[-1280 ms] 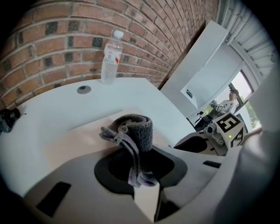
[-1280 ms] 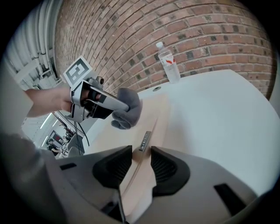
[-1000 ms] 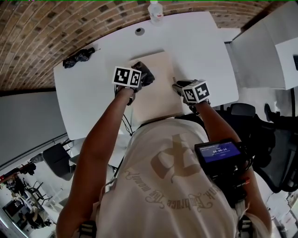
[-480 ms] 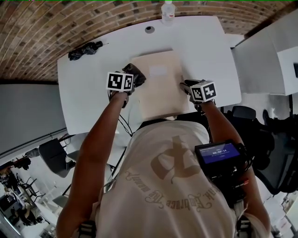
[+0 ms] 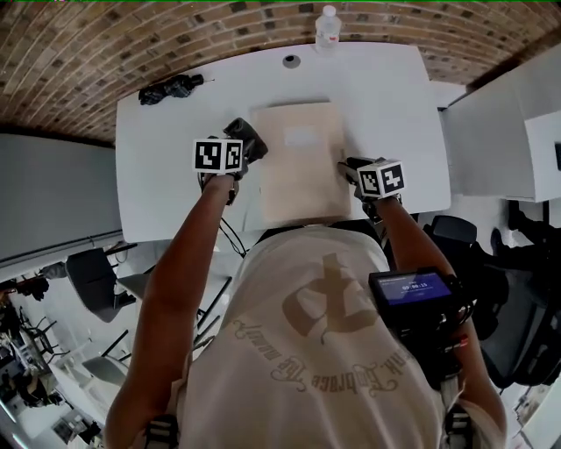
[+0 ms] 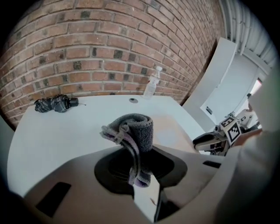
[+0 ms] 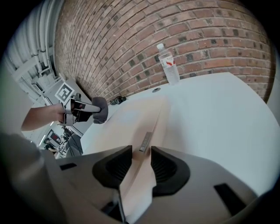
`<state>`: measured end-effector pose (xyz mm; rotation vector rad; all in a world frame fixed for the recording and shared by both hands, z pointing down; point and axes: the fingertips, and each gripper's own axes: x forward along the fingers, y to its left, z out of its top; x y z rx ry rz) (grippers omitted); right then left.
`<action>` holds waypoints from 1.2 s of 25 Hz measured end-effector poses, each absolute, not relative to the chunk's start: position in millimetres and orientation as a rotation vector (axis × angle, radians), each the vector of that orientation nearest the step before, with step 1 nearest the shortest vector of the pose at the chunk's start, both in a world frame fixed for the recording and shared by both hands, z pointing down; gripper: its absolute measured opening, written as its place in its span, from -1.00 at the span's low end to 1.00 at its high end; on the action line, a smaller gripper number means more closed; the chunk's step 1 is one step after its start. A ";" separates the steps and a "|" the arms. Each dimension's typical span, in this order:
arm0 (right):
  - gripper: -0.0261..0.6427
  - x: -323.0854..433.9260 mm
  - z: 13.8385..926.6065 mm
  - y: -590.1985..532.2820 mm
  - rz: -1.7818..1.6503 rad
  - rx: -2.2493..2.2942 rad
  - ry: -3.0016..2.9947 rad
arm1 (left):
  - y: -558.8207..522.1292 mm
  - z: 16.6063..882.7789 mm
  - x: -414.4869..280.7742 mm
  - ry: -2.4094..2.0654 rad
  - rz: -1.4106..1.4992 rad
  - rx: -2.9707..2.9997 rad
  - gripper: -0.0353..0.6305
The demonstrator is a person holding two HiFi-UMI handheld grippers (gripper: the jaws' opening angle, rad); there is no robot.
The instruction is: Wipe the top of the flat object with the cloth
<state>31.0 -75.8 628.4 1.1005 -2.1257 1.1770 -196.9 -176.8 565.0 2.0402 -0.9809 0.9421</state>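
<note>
Though its near edge is hidden, right gripper [image 7: 141,152] clamps board [image 5: 298,162]; left gripper [image 6: 139,154] pinches cloth [image 6: 136,129].

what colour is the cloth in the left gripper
Dark grey cloth, clearest in the left gripper view.

White desk [image 5: 158,193]: beige flat object [image 5: 298,171] lying mid-desk toward the near edge; water bottle [image 5: 327,24] standing at the far edge; dark bundle [image 5: 171,89] resting at the far-left corner.
</note>
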 end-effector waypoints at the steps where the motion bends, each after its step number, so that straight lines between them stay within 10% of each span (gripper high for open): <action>1: -0.49 31.1 628.6 -75.5 1.188 1.092 -2.136 | -173.8 561.0 -187.7 -0.969 0.929 2.048 -0.59; 19: -0.48 21.6 624.0 -30.6 1.202 0.806 -2.205 | -111.0 569.2 19.1 -0.582 0.876 2.105 -0.59; 30: -0.48 23.1 626.5 -29.0 1.172 0.748 -2.248 | -112.6 596.3 13.4 -0.658 1.029 2.065 -0.59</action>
